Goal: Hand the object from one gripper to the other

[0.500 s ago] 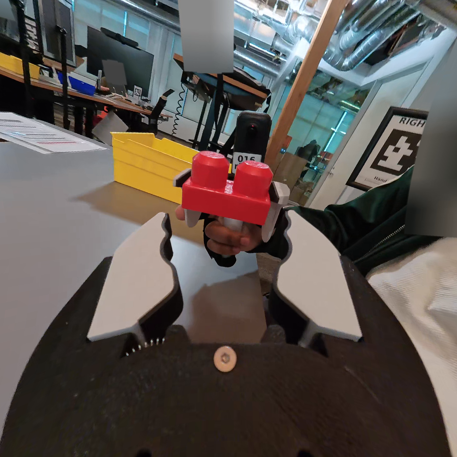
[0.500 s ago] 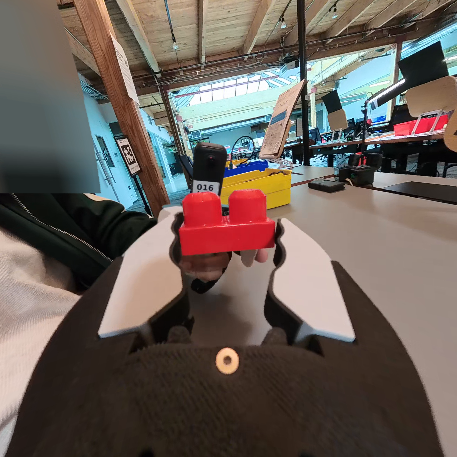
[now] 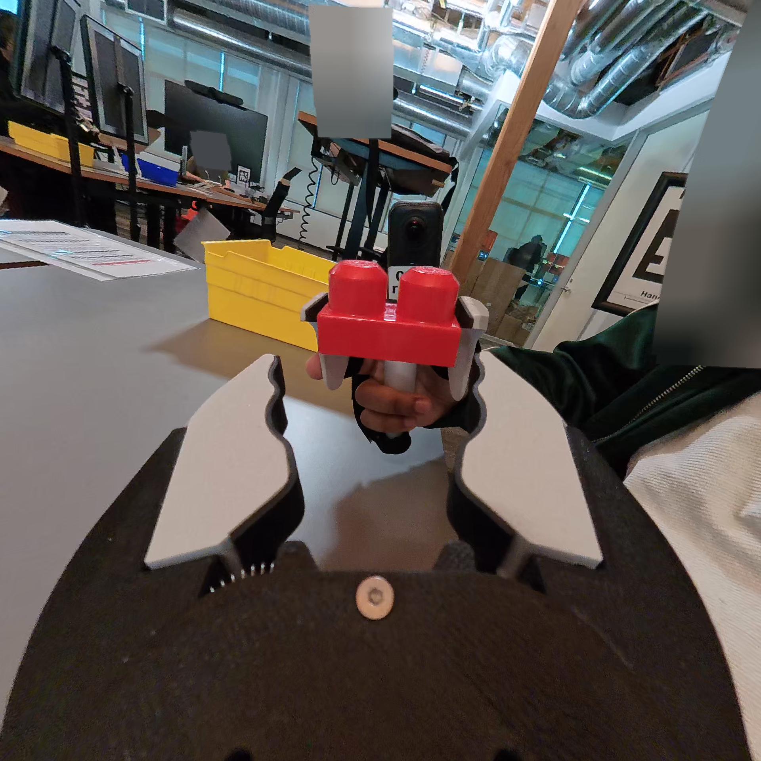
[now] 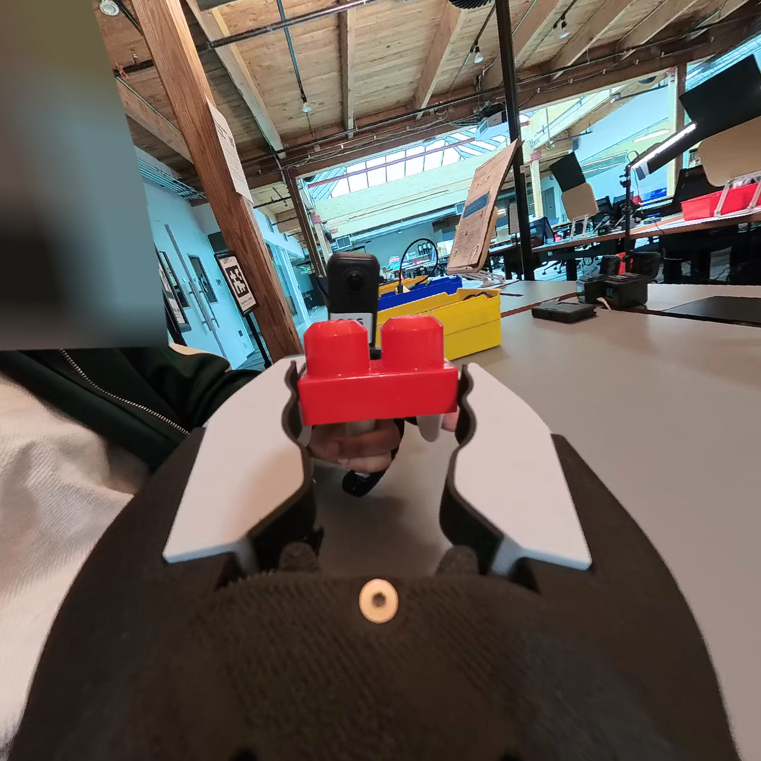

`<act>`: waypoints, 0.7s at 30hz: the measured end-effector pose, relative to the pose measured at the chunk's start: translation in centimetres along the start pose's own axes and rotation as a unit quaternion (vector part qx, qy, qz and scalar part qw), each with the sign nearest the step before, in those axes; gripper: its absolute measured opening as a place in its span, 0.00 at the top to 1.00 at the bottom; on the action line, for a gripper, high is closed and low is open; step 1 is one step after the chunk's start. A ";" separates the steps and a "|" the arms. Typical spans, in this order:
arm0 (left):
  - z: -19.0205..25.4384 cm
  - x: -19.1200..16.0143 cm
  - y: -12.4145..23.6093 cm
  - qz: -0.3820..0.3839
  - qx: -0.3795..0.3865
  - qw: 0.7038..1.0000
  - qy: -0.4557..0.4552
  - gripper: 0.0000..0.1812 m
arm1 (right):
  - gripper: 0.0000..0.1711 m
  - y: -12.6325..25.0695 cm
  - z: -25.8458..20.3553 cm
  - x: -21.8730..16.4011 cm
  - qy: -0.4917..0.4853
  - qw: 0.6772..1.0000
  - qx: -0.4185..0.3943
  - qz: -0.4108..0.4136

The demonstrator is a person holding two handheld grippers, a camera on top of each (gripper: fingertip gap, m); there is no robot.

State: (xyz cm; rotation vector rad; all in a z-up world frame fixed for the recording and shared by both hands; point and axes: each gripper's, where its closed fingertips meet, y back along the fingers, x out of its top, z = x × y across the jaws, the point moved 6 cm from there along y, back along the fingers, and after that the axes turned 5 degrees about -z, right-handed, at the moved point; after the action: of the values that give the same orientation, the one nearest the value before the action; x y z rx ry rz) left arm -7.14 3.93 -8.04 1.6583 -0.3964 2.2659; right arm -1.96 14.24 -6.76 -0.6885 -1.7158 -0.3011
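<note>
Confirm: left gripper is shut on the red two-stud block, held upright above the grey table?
Not the left. The right gripper is shut on the red two-stud block, as the right wrist view shows; the left gripper is open, short of it. Upright above the grey table stands.

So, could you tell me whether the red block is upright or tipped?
Upright: the block has both studs pointing up.

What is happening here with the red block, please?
A person holds a pair of tongs in each hand above a grey table. The right tongs are shut on the red block, gripping its two ends. The left tongs are open and face the block, not touching it. The handover is not yet done.
</note>
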 end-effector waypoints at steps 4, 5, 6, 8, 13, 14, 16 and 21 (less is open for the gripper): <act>0.1 -0.1 -0.1 -0.005 -0.001 1.000 -0.004 0.52 | 0.56 0.0 0.0 0.0 0.001 1.000 -0.002 -0.002; 0.1 -0.1 -0.1 -0.004 -0.001 1.000 -0.004 0.52 | 0.56 0.0 0.0 -0.1 0.001 1.000 -0.001 -0.003; 0.1 -0.1 -0.1 -0.004 -0.001 1.000 -0.004 0.52 | 0.56 -0.1 0.0 -0.1 0.002 1.000 -0.001 -0.004; 0.1 -0.1 -0.1 -0.003 -0.003 1.000 -0.004 0.52 | 0.56 -0.1 -0.1 -0.2 0.004 1.000 0.001 -0.006; 0.5 0.1 -0.1 0.002 -0.015 1.000 -0.014 0.53 | 0.56 -0.2 -0.2 -0.2 0.002 1.000 0.007 -0.006; 0.7 0.2 0.0 0.008 -0.016 1.000 -0.021 0.53 | 0.56 -0.2 -0.2 -0.2 0.001 1.000 0.008 -0.006; 0.9 0.4 0.1 0.010 -0.008 0.999 -0.035 0.54 | 0.56 -0.2 -0.2 -0.2 0.000 1.000 0.010 -0.005; 0.5 0.2 0.1 0.001 0.004 0.999 -0.038 0.56 | 0.56 -0.4 -0.3 -0.3 -0.003 1.000 0.016 -0.006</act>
State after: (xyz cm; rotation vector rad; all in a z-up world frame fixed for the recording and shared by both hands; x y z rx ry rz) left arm -6.77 3.67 -7.66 1.7532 -0.4086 2.2128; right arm -1.91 13.70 -6.91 -0.6564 -1.7278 -0.2785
